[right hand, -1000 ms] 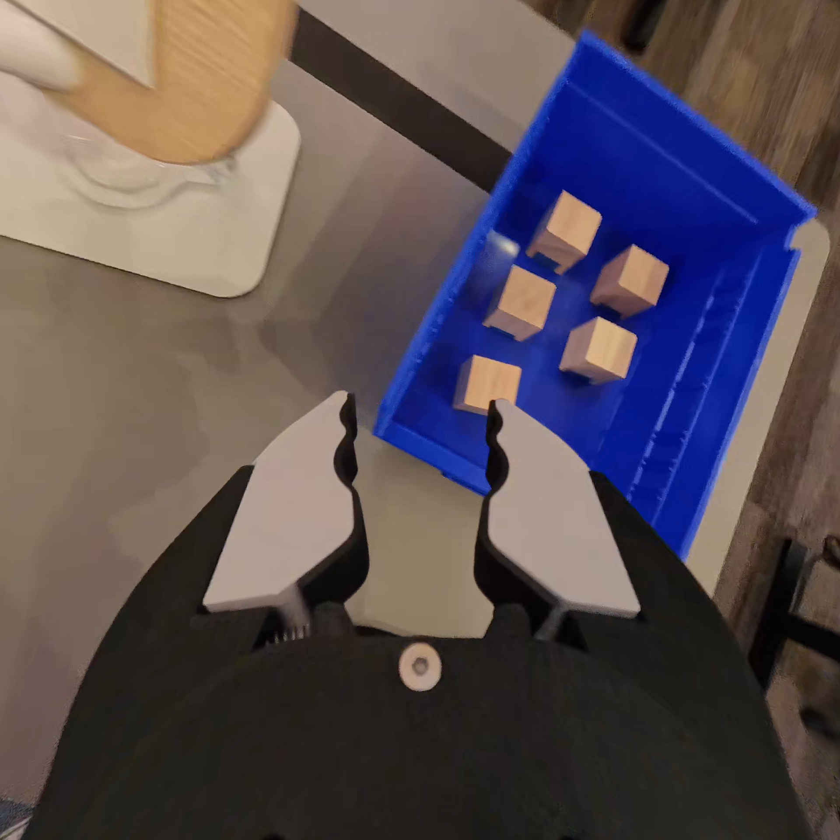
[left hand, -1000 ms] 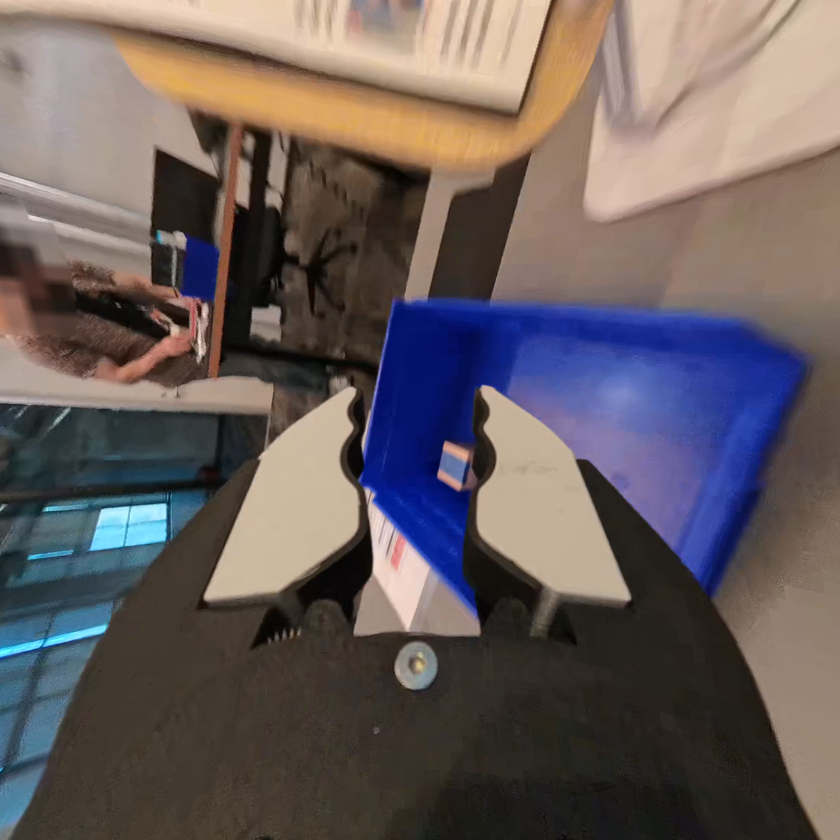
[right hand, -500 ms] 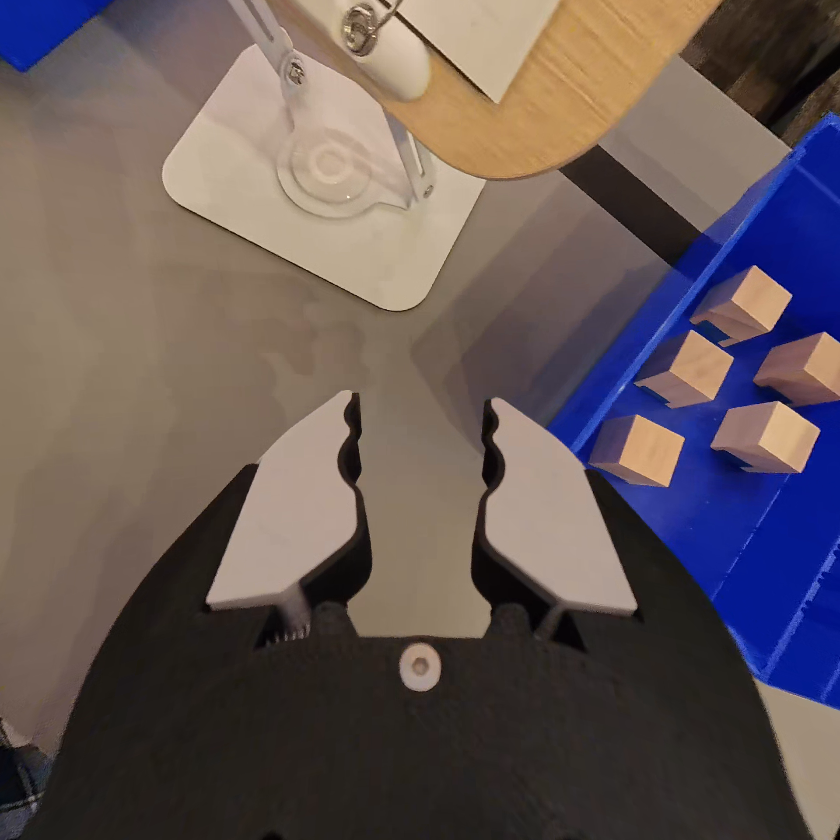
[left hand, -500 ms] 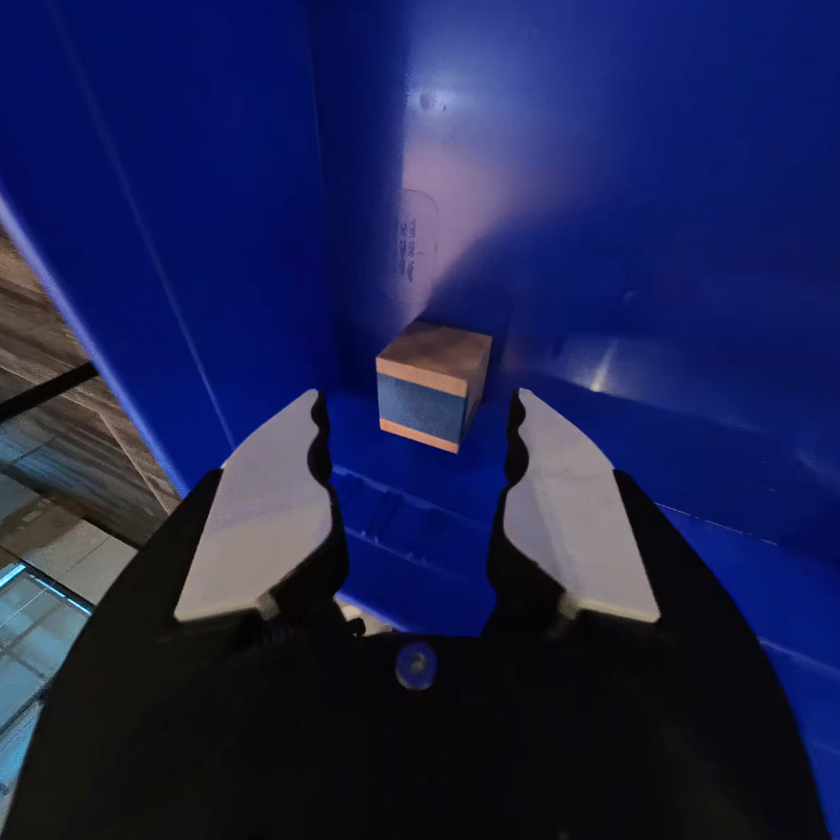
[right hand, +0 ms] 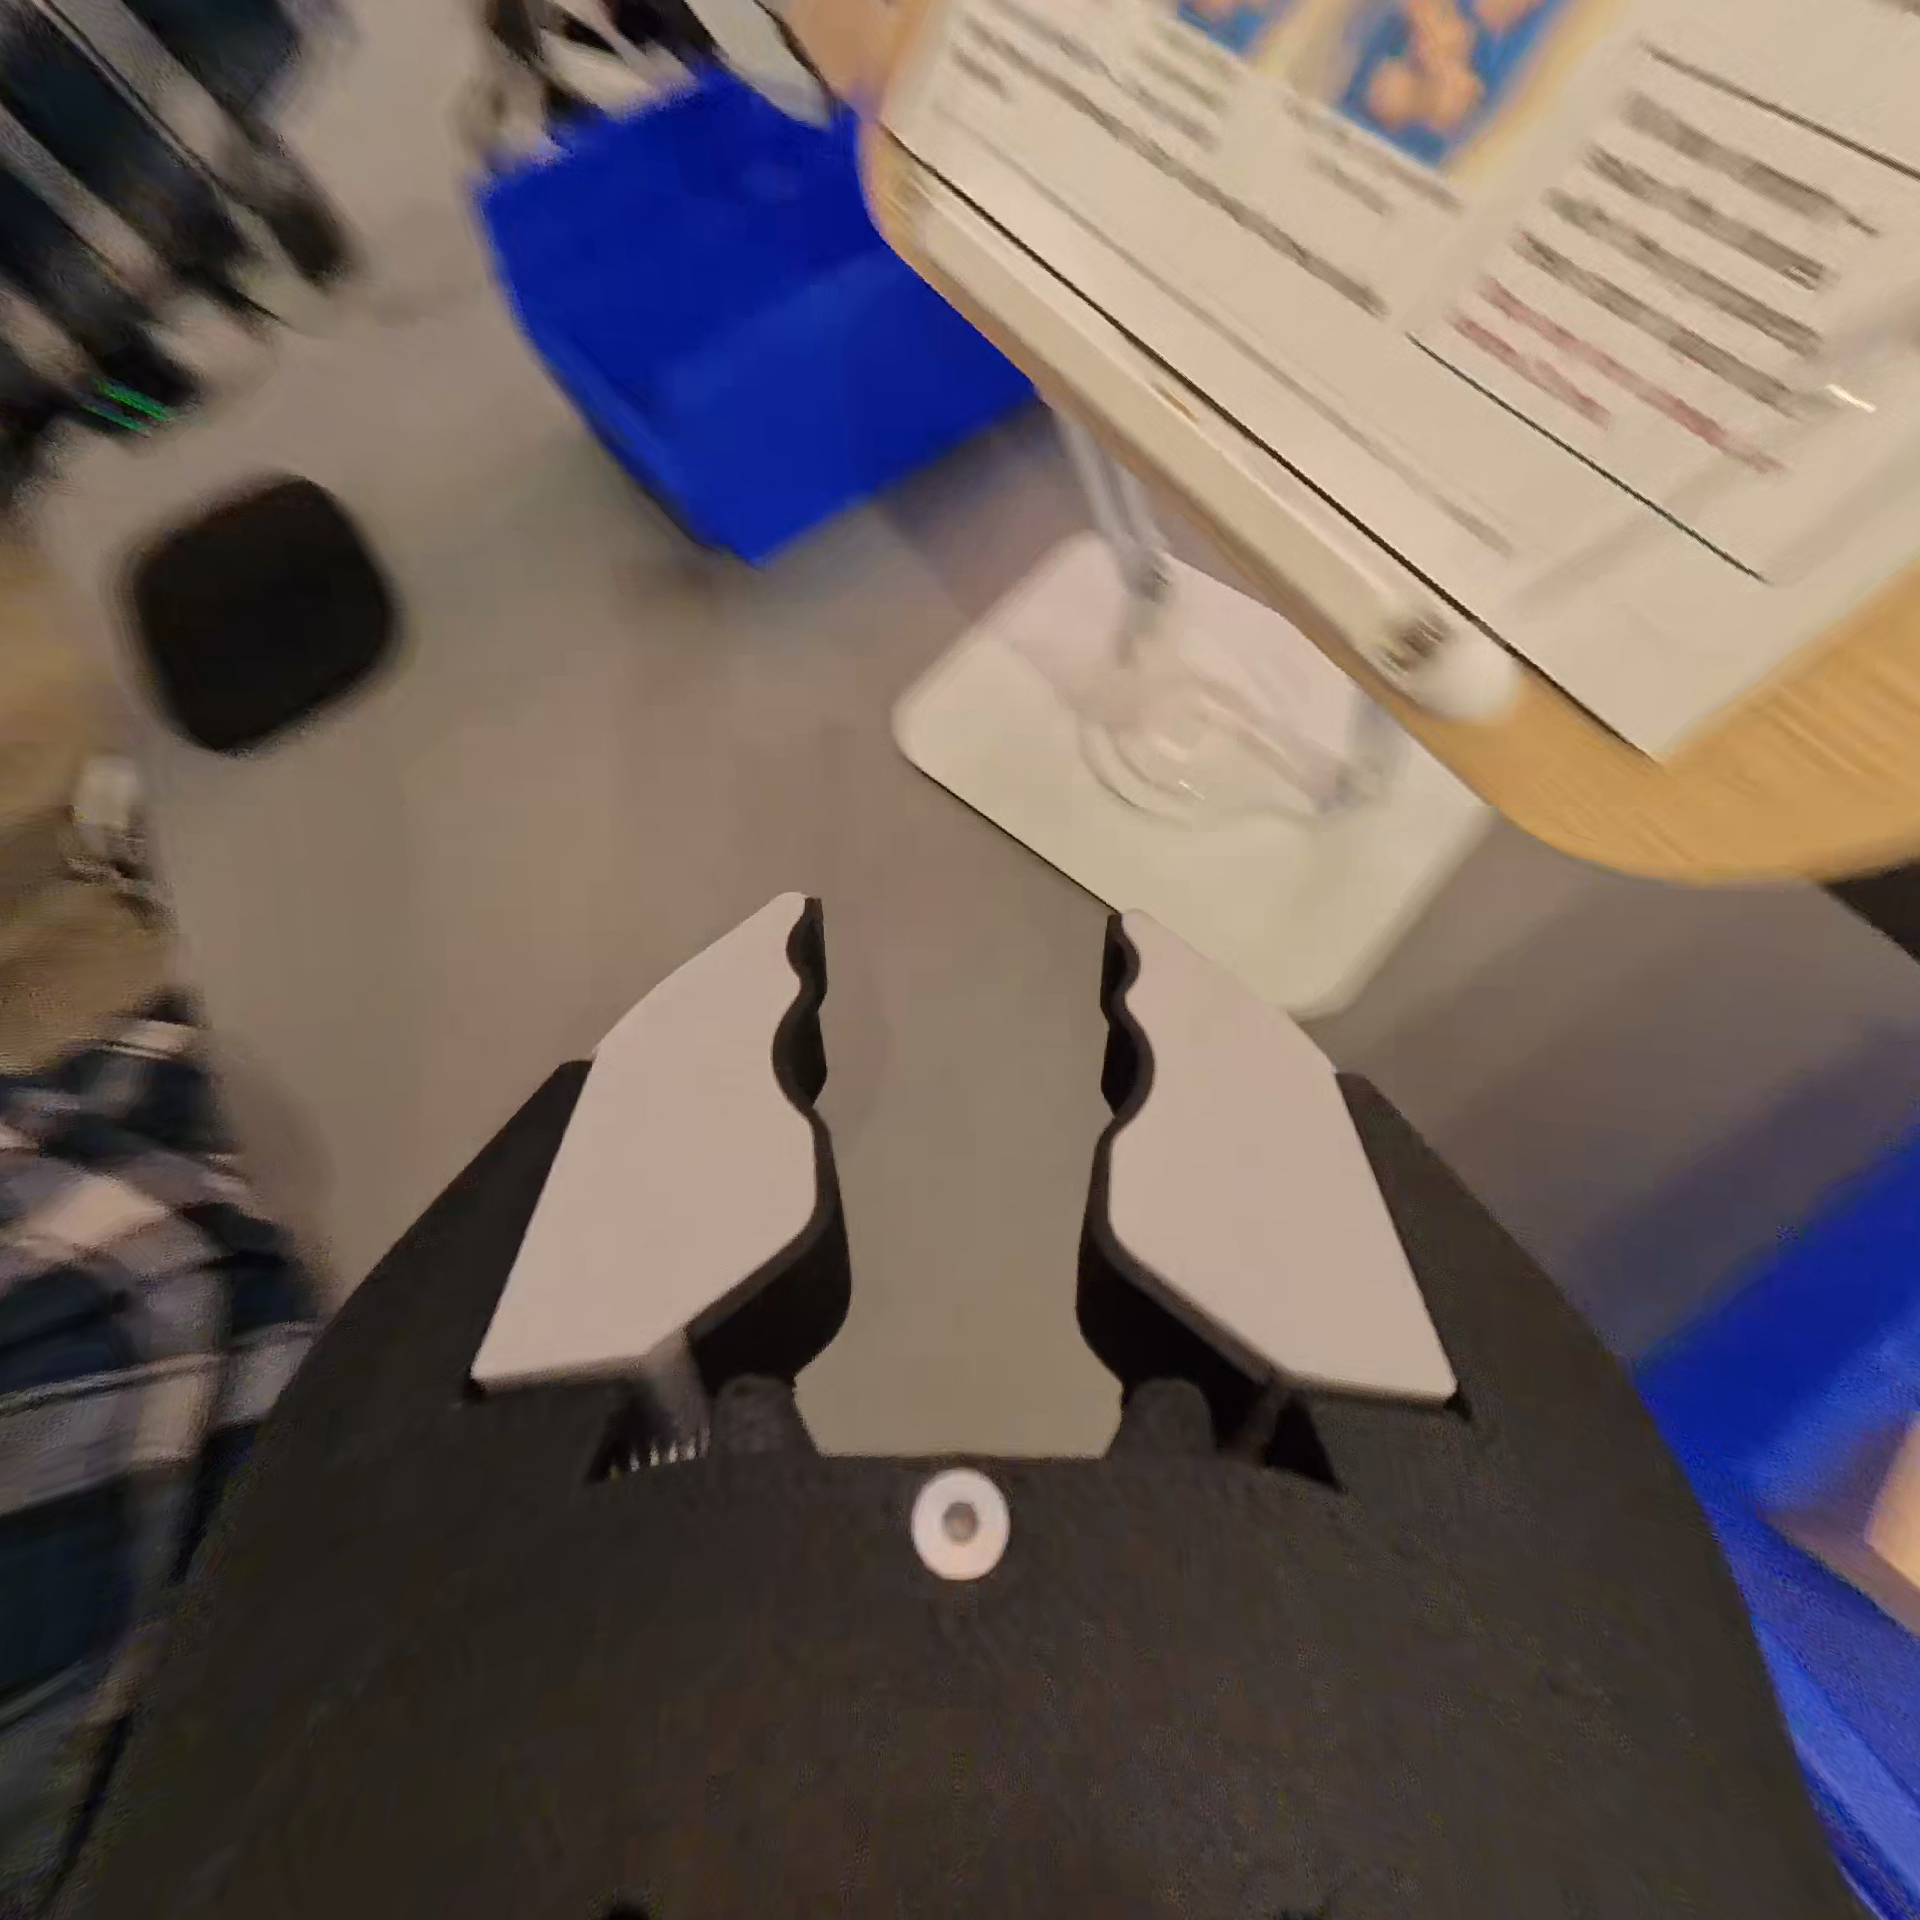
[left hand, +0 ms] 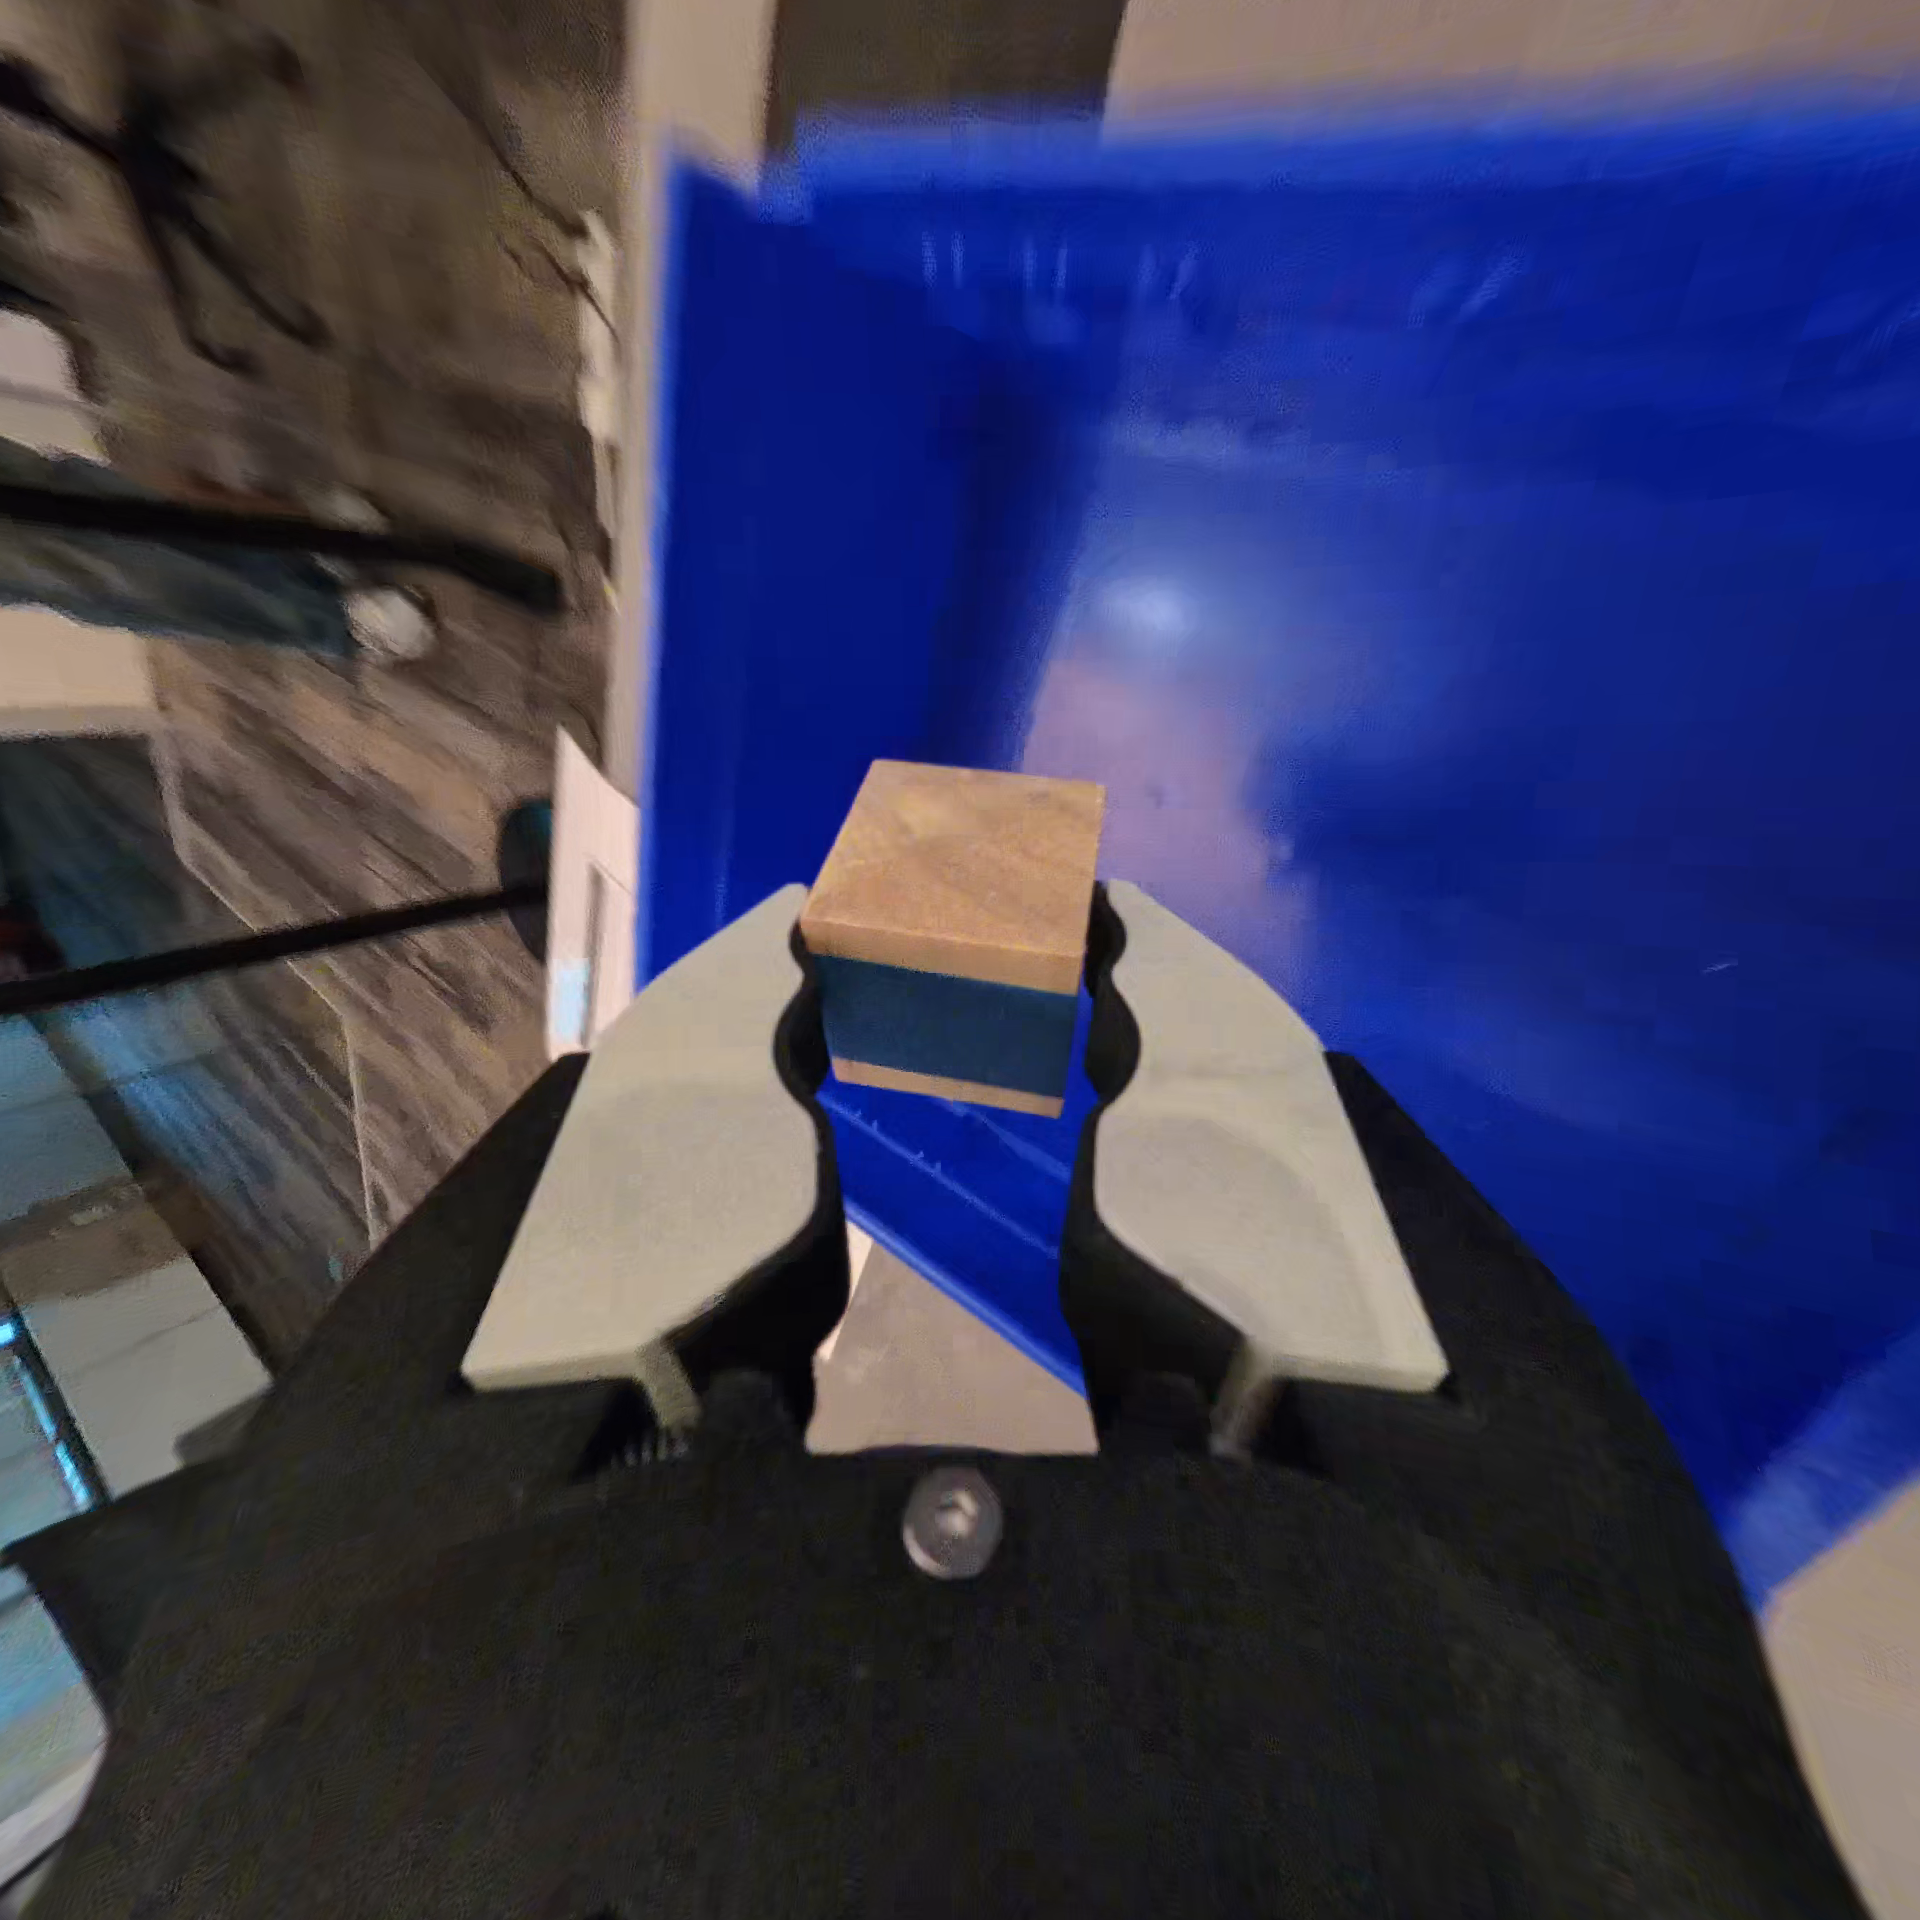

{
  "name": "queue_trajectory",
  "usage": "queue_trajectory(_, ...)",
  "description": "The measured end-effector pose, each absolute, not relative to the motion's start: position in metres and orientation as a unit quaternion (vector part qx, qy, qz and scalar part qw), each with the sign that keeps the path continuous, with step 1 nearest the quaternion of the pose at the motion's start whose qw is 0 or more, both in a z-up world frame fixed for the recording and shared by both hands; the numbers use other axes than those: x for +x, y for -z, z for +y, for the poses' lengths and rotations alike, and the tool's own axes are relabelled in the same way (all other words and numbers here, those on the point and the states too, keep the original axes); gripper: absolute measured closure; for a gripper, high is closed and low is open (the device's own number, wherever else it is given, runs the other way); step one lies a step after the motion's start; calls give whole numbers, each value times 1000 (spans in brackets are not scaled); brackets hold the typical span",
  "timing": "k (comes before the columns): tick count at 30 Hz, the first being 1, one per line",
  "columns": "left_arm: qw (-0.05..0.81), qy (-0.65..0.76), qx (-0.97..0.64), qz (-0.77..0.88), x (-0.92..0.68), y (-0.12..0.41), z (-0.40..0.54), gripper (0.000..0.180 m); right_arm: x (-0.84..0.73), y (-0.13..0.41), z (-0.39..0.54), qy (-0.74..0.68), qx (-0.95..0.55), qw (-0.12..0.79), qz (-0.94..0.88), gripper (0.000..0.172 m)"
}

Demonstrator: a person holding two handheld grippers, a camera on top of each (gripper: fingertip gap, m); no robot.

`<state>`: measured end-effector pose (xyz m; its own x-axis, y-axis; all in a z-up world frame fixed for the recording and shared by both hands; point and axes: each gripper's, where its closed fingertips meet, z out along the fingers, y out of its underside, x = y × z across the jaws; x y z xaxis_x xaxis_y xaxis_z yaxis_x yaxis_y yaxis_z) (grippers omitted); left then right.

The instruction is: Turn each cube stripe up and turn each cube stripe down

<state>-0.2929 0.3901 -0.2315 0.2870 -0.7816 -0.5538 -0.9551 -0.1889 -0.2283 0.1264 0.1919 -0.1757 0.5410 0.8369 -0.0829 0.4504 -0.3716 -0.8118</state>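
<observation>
In the left wrist view my left gripper (left hand: pixel 951 951) is shut on a wooden cube (left hand: pixel 951 883) with a dark blue stripe on the face turned toward the camera. Both pads press its sides. It is held in front of a blue bin (left hand: pixel 1403 623), above the bin's low front wall. In the right wrist view my right gripper (right hand: pixel 961 966) is open and empty above the grey table (right hand: pixel 623 831). A blue bin (right hand: pixel 748 312) stands far off at the upper left, and another blue bin (right hand: pixel 1787 1382) shows at the right edge.
A white stand base (right hand: pixel 1195 779) with a wooden clipboard (right hand: pixel 1558 748) bearing a paper sheet stands ahead of my right gripper. A black square pad (right hand: pixel 260 613) lies on the table at the left. A person's plaid sleeve (right hand: pixel 104 1247) shows at the left edge.
My left gripper went into the bin, opened wide around the striped cube, closed on it and lifted it back out. My right gripper swung left, away from the bin of cubes.
</observation>
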Motion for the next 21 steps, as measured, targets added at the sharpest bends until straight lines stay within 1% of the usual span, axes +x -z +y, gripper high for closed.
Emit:
queue_trajectory(2, 362, -142, -722, 572, -261, 192, 359, 133, 93, 158, 177, -346, -754, 378, -411, 116)
queue_trajectory(5, 467, -121, -659, 576, -203, 146, 300, 133, 51, 130, 160, -468, -697, 367, -401, 110)
queue_trajectory(8, 566, -82, -574, 586, -130, 106, 236, 133, 20, 110, 153, -534, -659, 360, -390, 104)
queue_trajectory(10, 616, -51, -524, 586, -85, 84, 196, 133, 7, 97, 147, -586, -633, 342, -373, 101)
queue_trajectory(13, 651, -62, -455, 605, -36, 72, 154, 134, -4, 83, 137, -644, -602, 314, -353, 101)
queue_trajectory(16, 664, -54, -424, 614, -5, 73, 132, 133, -7, 73, 121, -680, -573, 295, -350, 103)
queue_trajectory(18, 672, -46, -408, 616, 7, 74, 123, 133, -5, 69, 110, -689, -562, 283, -359, 116)
queue_trajectory(20, 673, -42, -400, 621, 16, 77, 116, 134, -3, 72, 106, -679, -570, 281, -367, 116)
queue_trajectory(21, 675, -41, -392, 623, 20, 77, 112, 134, -2, 71, 102, -684, -565, 278, -369, 126)
